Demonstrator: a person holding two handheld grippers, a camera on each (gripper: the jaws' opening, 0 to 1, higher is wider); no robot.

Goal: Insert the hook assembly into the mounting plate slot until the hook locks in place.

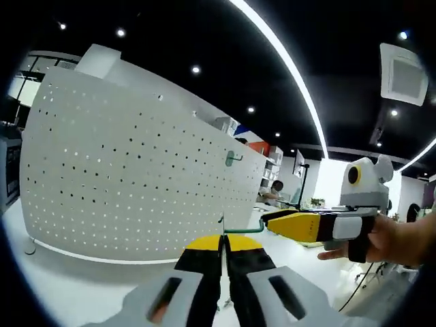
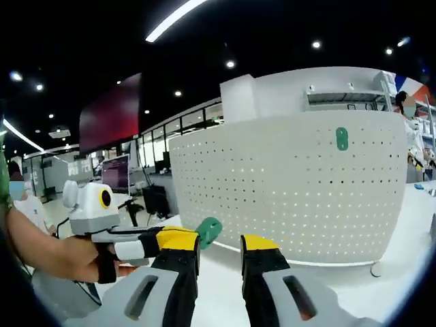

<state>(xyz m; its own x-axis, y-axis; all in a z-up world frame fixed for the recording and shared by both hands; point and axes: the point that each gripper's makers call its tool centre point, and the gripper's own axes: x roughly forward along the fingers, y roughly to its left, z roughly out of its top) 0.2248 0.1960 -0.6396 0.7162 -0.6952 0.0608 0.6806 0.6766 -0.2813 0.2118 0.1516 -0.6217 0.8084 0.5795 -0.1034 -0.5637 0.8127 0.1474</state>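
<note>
Left claw (image 1: 221, 248) clamped on green hook (image 1: 240, 230), right claw (image 2: 219, 246) apart, pegboard (image 2: 286, 191) with second hook (image 2: 342, 138).

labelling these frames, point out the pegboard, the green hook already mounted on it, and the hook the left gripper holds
pegboard (image 2: 286, 191), right gripper view, bare perforated face
mounted green hook (image 2: 342, 138), right gripper view, its oval base plate
held green hook (image 2: 208, 231), right gripper view, its oval base plate beside the left gripper's (image 1: 221, 246) fingers

An open-plan office or lab: dark ceiling with strip lights (image 1: 286, 68), monitors (image 2: 116, 174), glass partitions (image 2: 174, 136).
</note>
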